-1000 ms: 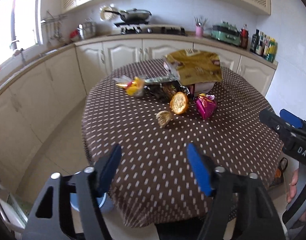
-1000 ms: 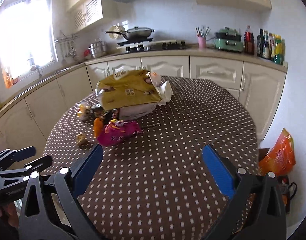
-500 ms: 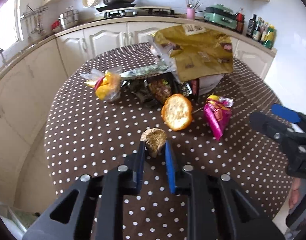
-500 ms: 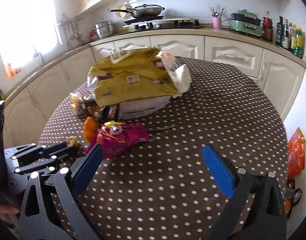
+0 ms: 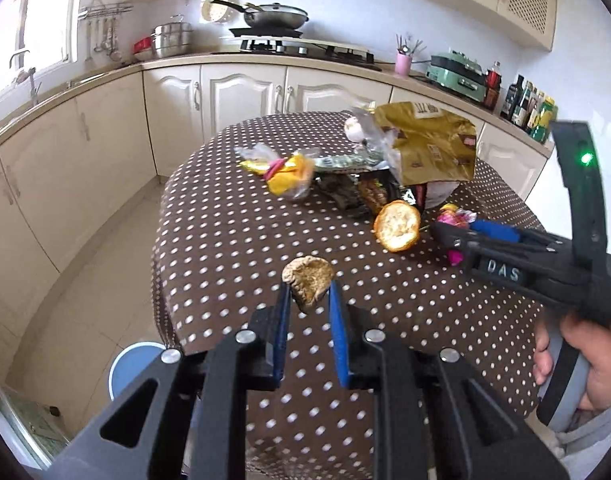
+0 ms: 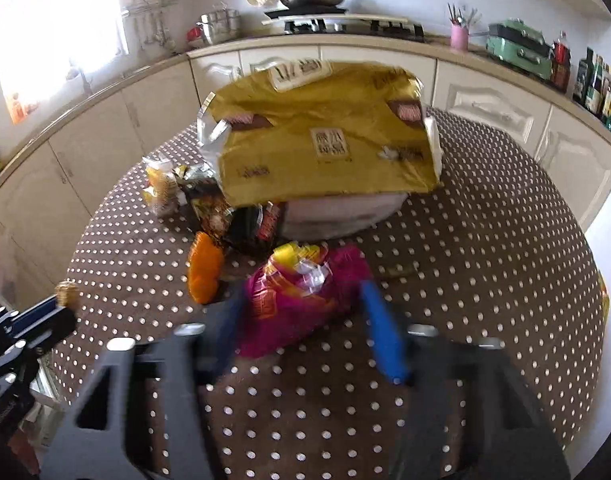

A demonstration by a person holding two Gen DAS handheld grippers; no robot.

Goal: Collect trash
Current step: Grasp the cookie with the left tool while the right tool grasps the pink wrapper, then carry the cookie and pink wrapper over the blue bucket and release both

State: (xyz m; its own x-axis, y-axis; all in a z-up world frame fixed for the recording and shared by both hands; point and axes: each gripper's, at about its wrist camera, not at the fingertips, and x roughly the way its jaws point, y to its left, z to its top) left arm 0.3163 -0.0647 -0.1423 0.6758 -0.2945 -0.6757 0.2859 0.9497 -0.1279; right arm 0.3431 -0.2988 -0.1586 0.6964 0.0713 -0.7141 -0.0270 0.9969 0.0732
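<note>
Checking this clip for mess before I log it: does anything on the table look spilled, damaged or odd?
Yes. Torn, crumpled wrappers lie heaped around the gold bag, which sags open over a white container. An orange peel half lies loose on the dotted tablecloth. The left gripper pinches a dry brown scrap. No liquid spill shows.

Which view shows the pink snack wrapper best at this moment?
The right wrist view: the pink snack wrapper lies large and central between the right gripper fingers, which have just been closing around it. The left wrist view shows only a small piece of it, mostly hidden behind the right gripper's fingers.
</note>
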